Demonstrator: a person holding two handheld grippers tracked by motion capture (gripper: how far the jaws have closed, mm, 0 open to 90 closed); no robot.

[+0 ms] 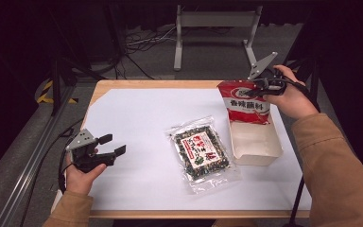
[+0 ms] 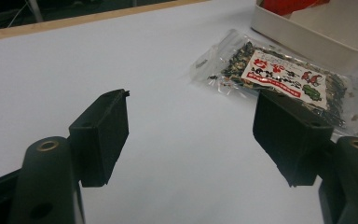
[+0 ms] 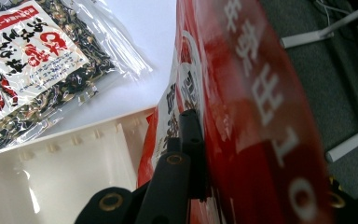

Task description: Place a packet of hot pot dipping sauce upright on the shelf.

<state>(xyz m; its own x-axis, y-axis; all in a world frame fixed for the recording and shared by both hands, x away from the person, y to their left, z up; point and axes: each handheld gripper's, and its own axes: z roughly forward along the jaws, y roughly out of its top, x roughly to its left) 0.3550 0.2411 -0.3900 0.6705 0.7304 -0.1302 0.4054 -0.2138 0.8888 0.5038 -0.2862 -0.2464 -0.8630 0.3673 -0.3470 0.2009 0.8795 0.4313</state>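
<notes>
A red and white seasoning packet [image 1: 246,101] hangs upright over the far end of a white open box [image 1: 256,139], its lower edge inside the box. My right gripper [image 1: 260,86] is shut on the packet's top edge; in the right gripper view the red packet [image 3: 261,116] lies pressed against the black jaw. A clear bag of dark dried seaweed [image 1: 201,151] with a red and white label lies flat mid-table, left of the box. My left gripper [image 1: 109,145] hovers open over the paper near the left edge, nothing between its jaws; the seaweed bag [image 2: 279,77] lies ahead of it to the right.
White paper [image 1: 137,118] covers a wooden table. Beyond the far edge stands a grey metal frame [image 1: 215,28] with cables on the floor. A dark rail runs along the table's left side. The white box's wall [image 2: 303,39] sits behind the seaweed bag.
</notes>
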